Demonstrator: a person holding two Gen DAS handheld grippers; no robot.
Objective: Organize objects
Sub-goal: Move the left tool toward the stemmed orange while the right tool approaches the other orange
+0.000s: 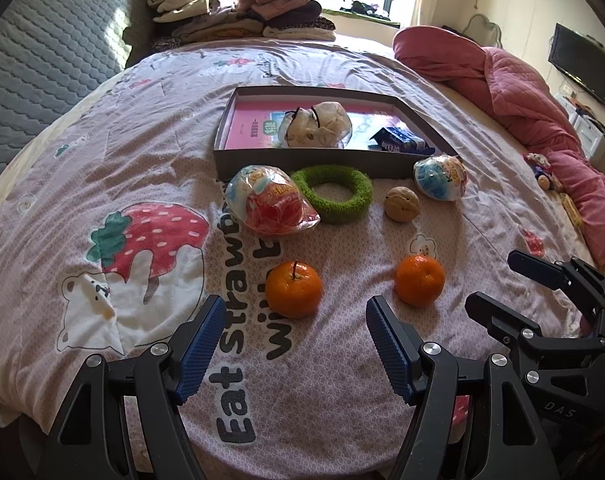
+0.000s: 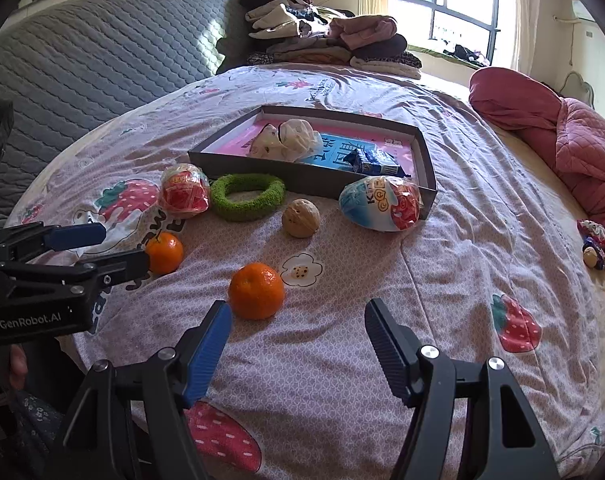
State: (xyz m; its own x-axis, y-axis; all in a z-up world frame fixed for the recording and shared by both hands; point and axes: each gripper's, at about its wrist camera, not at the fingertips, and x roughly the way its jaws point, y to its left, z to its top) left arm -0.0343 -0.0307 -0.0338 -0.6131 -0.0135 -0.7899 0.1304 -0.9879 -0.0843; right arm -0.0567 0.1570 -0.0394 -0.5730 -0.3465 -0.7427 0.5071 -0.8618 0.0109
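Early stage. Box tray [image 1: 302,166] holds bagged item [image 1: 317,124], blue packet [image 1: 398,142]. Loose on bedspread: two oranges [image 1: 294,289] [image 1: 420,281], walnut [image 1: 401,204], green ring [image 1: 334,193], two wrapped eggs [image 1: 268,205] [image 1: 441,177]. Left gripper [image 1: 296,354], right gripper [image 2: 298,350]: jaws apart, empty.

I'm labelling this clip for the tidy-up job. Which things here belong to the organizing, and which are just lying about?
Part of the job:
- shallow box
- two oranges
- walnut
- green ring
- two wrapped eggs

Just lying about:
- pile of clothes
- pink quilt
- wall screen
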